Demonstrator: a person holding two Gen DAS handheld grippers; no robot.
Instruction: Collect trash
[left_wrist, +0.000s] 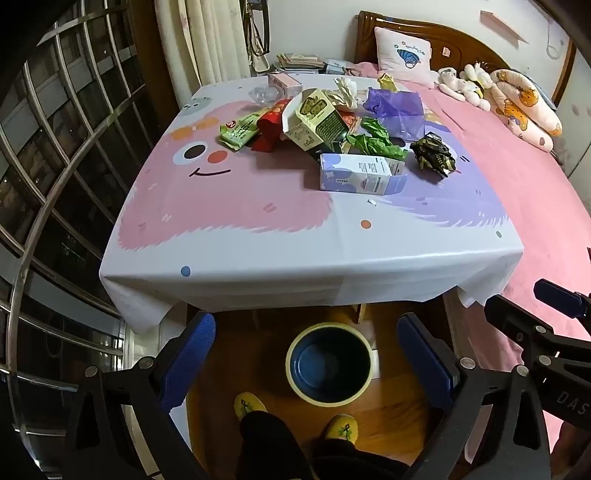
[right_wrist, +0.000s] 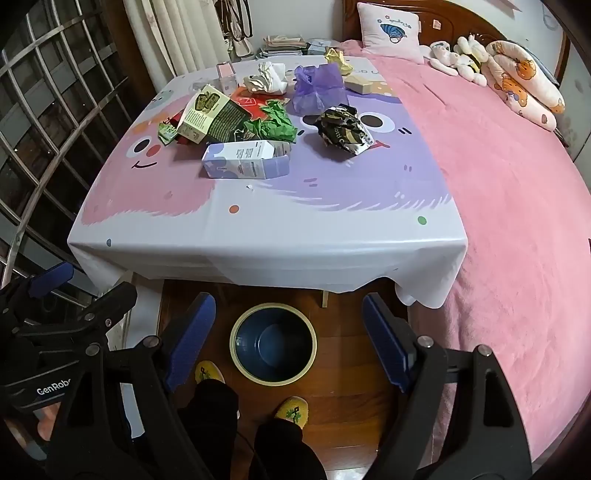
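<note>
Left gripper (left_wrist: 306, 354): wide open, holding nothing, hanging above the floor.
Right gripper (right_wrist: 290, 332): wide open too, with nothing in it.
Trash bin (left_wrist: 330, 363): round, dark blue inside, on the wood floor in front of the table (left_wrist: 258, 254).
Trash: in a heap at the far side of the table.
Milk carton (left_wrist: 360, 173): lying flat, closest to us.
Green paper (left_wrist: 373, 142): crumpled, just behind the carton.
Black wrapper (left_wrist: 434, 155): crumpled, right of the carton.
Purple bag (left_wrist: 395, 109): behind the green paper.

Glossy plastic tablecloth (left_wrist: 236, 243), crumpled paper wrappers (left_wrist: 373, 142) (bin (left_wrist: 293, 369) plastic).
</note>
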